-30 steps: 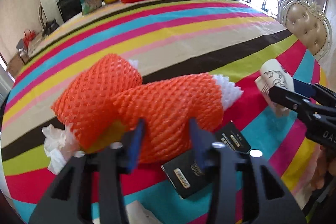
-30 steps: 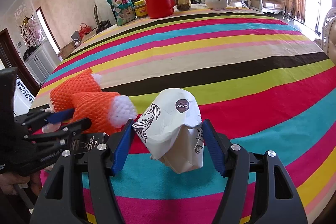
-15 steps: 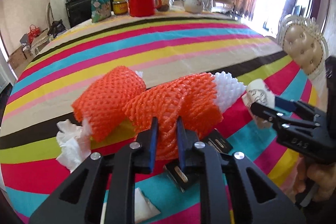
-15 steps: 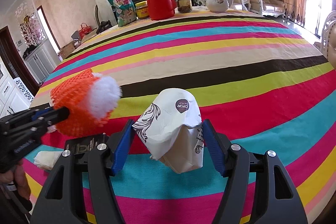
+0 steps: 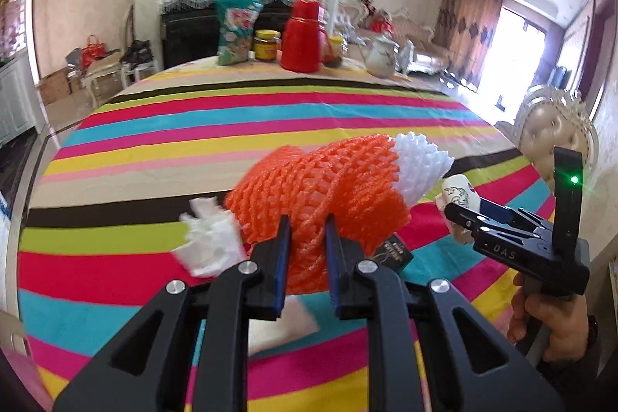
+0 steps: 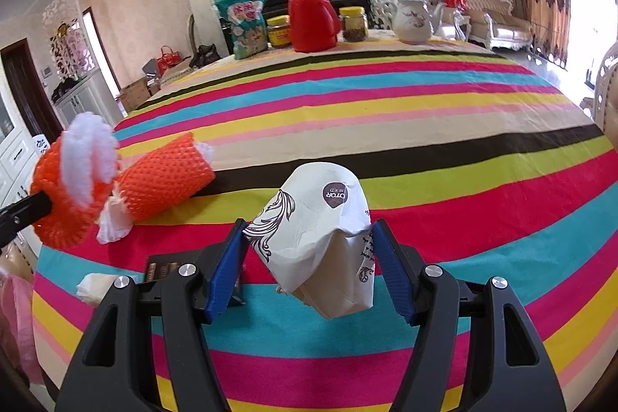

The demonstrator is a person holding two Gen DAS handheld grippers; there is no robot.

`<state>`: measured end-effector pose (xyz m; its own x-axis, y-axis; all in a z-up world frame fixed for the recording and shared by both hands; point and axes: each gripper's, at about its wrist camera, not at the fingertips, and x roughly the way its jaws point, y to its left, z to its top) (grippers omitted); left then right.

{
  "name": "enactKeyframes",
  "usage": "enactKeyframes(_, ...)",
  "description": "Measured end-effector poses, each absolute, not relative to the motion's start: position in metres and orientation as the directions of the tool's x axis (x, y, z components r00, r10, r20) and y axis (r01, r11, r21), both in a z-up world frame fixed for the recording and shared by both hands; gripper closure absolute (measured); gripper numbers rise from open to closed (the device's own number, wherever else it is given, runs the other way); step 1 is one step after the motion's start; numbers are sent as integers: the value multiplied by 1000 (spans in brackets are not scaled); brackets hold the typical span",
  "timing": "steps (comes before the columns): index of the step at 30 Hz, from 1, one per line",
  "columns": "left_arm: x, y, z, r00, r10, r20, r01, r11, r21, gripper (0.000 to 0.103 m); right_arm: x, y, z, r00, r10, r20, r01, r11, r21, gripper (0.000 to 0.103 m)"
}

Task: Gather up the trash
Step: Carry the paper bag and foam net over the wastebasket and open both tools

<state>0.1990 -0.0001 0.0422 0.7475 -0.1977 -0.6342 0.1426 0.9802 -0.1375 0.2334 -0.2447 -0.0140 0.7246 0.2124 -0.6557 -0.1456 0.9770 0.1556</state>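
Observation:
My left gripper (image 5: 307,232) is shut on an orange foam fruit net (image 5: 347,176) with a white inner net, and holds it above the striped tablecloth (image 5: 270,126). In the right wrist view the held net (image 6: 65,195) hangs at the far left on the left gripper (image 6: 40,205). A second orange net (image 6: 166,176) lies on the cloth beside it. My right gripper (image 6: 309,232) is shut on a crumpled white paper cup (image 6: 316,215), off the table. The left wrist view shows that cup (image 5: 459,190) in the right gripper (image 5: 463,211), with a person's hand below.
Loose on the near cloth are a crumpled white tissue (image 6: 112,219), a small black box (image 6: 162,269) and a folded napkin (image 6: 92,288). A red thermos (image 6: 309,14), snack bag (image 6: 243,22), jars and white teapot (image 6: 413,18) stand at the far edge. A padded chair (image 5: 556,134) is at the right.
The left gripper's jaws closed on one orange net and lifted it up and away from the second net, which stayed on the cloth. The right gripper still holds the cup in place.

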Motion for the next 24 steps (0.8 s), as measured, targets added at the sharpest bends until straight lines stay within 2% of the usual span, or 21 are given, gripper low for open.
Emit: enactKeyframes(24,30,155,54,820,19,-573,-166,965,-205,86,155,-145,8,687,340,-642,-353,929,114,41)
